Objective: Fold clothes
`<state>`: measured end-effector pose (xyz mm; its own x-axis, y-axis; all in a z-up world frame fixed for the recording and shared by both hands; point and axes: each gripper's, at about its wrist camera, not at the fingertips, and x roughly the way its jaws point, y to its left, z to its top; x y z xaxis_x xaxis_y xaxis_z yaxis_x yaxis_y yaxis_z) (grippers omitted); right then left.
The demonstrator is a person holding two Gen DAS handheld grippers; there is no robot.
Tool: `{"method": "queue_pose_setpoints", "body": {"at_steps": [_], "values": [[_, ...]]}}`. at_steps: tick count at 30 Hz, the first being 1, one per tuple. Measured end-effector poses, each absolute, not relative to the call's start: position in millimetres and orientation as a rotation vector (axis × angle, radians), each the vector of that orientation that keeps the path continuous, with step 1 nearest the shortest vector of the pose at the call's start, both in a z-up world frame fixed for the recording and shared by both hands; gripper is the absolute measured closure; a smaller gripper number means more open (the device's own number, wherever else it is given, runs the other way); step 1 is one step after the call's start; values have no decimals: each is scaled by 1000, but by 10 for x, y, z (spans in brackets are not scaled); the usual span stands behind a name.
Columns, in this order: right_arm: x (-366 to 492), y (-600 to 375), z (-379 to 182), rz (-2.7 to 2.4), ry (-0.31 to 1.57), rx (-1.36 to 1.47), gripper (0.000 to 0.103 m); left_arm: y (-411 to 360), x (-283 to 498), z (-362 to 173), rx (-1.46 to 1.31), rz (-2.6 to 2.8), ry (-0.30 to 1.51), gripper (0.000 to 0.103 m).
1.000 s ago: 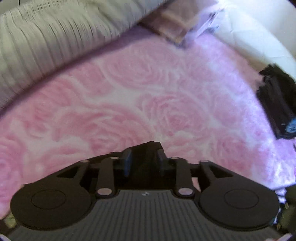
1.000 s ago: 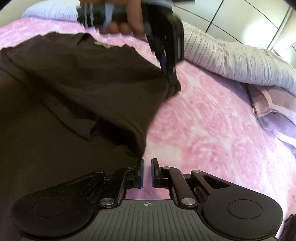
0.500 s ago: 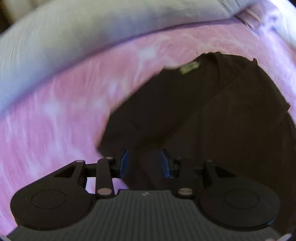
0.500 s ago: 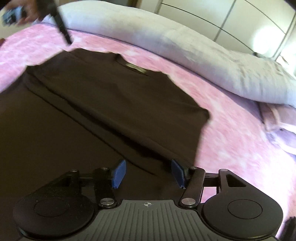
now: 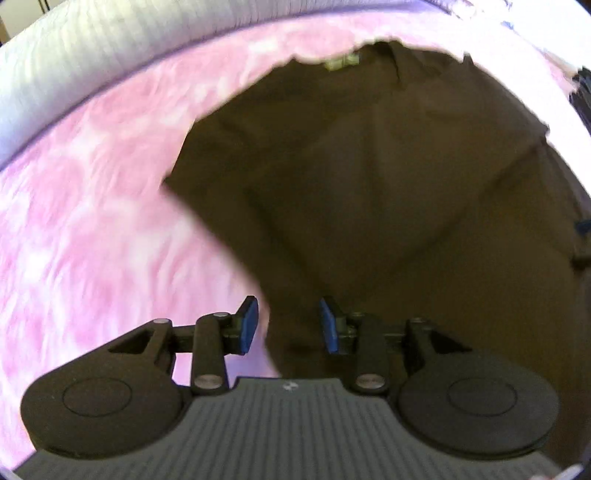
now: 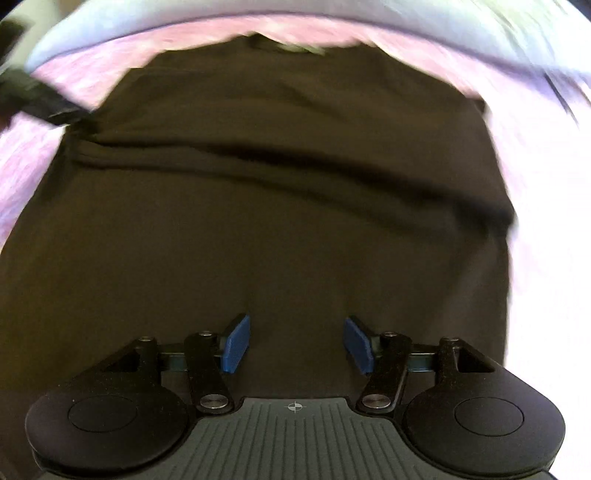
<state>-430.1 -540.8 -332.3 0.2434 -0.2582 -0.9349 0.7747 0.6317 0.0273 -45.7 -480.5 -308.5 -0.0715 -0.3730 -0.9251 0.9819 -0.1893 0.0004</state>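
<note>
A dark brown T-shirt (image 5: 369, 184) lies flat on the pink rose-patterned bedspread (image 5: 92, 221), its neck label (image 5: 341, 62) at the far end. My left gripper (image 5: 288, 306) points down over the shirt's left edge, open, with the cloth lying below the blue pads and not pinched. In the right wrist view the shirt (image 6: 277, 221) fills most of the frame, with a fold line (image 6: 277, 162) running across it. My right gripper (image 6: 296, 325) hangs above the shirt's middle. Its jaws are opening and nothing is between them.
A grey ribbed quilt (image 5: 74, 55) runs along the far side of the bed and also shows as the quilt (image 6: 184, 14) in the right wrist view. A dark blurred shape (image 6: 40, 99) sits at the shirt's far left corner. Bare bedspread (image 6: 535, 184) lies right of the shirt.
My left gripper released the dark cloth it was pinching and swung over to the shirt's left edge. My right gripper went from shut to wide apart and moved over the shirt's middle.
</note>
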Motion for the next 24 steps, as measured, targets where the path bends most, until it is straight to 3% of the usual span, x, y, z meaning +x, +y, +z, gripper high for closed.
{"method": "queue_pose_setpoints", "body": {"at_steps": [4,11,15,21,24], "values": [[-4560,-5084,-3286,-812,1193,623,30,-4086,-390,-3142,1073,-1472,902,72],[-5177,-4481,-3246,-806,1265,657,29,-2773,-821,-2934,1056,-1416,860,71],[-5489,-4180,-3236,-716,1283,565,29,-2086,-1642,-2785,1148,-1562,634,64],[-5803,-3823,-3259,-561,1258,383,29,-1335,-2949,-3021,1456,-1740,282,62],[-5906,-3741,-3255,-533,1243,343,29,-1271,-3164,-3151,1518,-1675,250,64]]}}
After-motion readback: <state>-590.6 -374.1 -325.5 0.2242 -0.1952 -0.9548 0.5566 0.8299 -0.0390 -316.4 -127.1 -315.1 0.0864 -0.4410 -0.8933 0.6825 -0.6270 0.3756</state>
